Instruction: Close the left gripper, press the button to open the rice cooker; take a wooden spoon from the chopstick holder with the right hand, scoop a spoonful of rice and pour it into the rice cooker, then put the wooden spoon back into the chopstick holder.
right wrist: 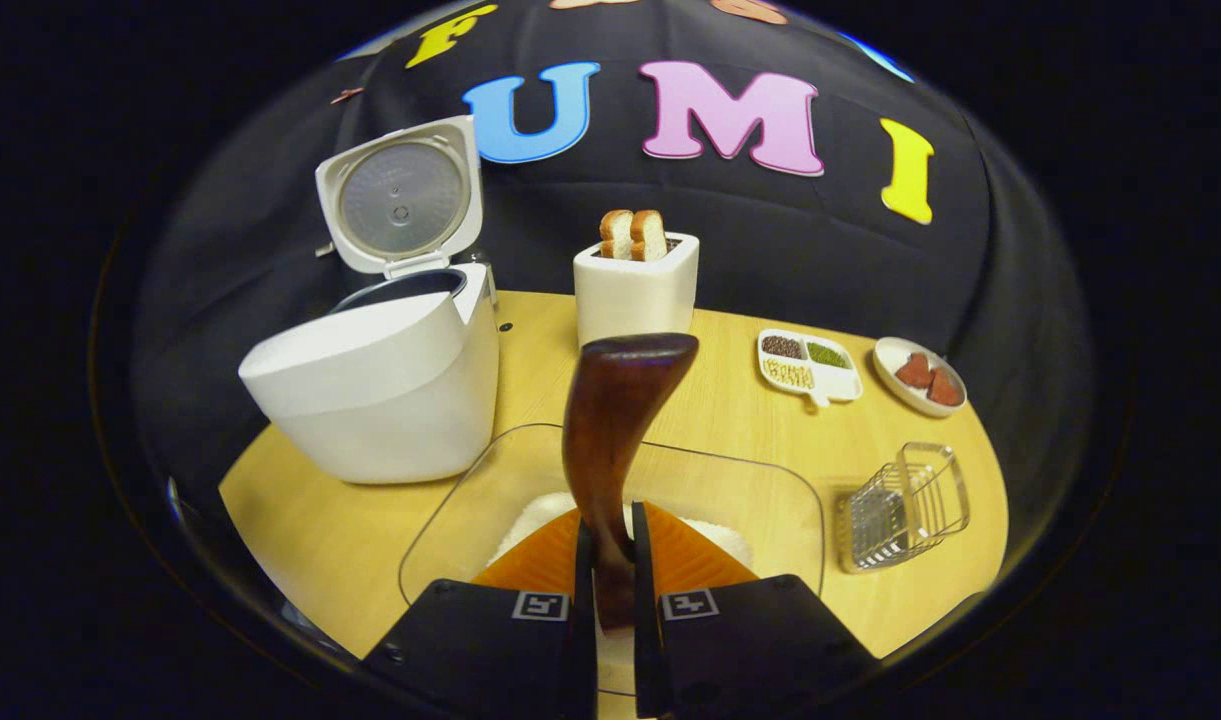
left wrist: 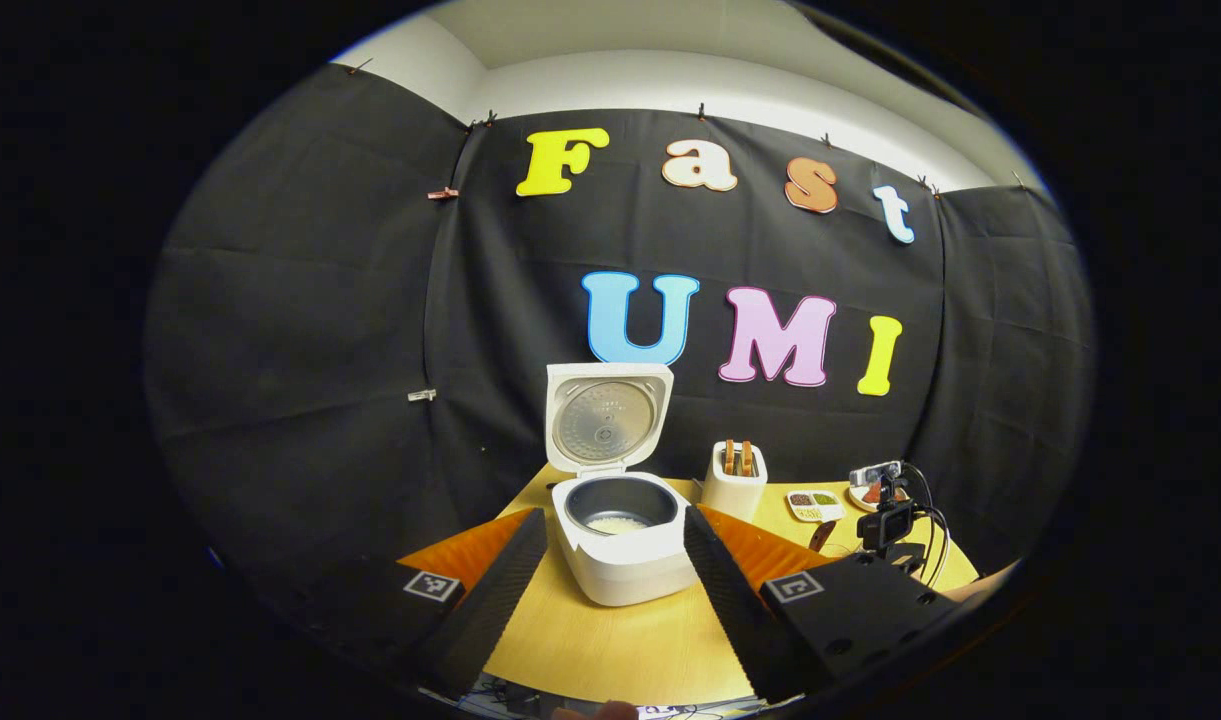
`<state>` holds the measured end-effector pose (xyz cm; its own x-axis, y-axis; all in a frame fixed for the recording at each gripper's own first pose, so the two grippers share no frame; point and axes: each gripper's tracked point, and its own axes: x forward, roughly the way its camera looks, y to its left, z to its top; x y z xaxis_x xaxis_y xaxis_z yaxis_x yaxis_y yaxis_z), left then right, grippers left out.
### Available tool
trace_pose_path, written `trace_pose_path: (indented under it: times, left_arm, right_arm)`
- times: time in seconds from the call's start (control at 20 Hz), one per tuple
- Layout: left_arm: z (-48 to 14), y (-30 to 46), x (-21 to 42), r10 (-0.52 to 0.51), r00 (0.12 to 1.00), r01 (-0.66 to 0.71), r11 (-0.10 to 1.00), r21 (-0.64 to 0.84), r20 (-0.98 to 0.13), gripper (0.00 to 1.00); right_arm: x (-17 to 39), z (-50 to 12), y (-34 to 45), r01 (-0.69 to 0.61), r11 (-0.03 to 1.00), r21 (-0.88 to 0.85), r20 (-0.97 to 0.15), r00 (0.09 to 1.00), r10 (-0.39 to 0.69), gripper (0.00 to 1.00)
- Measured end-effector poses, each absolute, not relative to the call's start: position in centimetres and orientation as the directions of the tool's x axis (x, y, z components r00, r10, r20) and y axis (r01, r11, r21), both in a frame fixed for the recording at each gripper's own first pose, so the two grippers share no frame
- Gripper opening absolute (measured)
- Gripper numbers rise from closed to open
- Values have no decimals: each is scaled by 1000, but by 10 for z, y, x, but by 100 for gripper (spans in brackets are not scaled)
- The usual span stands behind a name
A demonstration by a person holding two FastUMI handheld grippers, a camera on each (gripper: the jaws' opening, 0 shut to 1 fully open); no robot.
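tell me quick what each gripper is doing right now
Left gripper: open, holding nothing.
Right gripper: shut on the wooden spoon.

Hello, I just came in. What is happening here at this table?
A person works with two handheld grippers. The right gripper is shut on a wooden spoon, held above a clear container of rice. The rice cooker already stands open, lid up, with some rice in its pot. The left gripper hangs open in front of the cooker, holding nothing. The wire chopstick holder waits on the table.
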<state>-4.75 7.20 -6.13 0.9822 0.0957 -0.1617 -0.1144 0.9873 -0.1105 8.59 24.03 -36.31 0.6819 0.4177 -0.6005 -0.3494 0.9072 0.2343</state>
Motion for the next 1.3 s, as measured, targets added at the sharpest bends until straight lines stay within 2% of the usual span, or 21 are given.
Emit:
trace_pose_path:
  times: [0.15, 0.25, 0.5, 0.95, 1.3]
  left_arm:
    - [-60, 78, -53, 109, 981, -128, 985, -116, -158, 95]
    - [-60, 85, -56, 124, 980, -142, 984, -108, -156, 95]
    - [-58, 94, -63, 144, 978, -161, 981, -111, -150, 95]
    - [-58, 95, -61, 143, 979, -160, 980, -114, -148, 95]
    - [-62, 88, -59, 124, 982, -143, 981, -130, -145, 95]
  right_arm:
    - [79, -359, 259, -291, 865, 409, -594, 635, 494, 19]
    - [80, -357, 259, -198, 817, 542, -577, 618, 533, 19]
    - [91, -357, 233, 6, 711, 703, -546, 646, 534, 19]
    - [99, -331, 206, 103, 592, 799, -483, 696, 531, 18]
    - [103, -282, 198, 156, 502, 851, -446, 719, 533, 18]
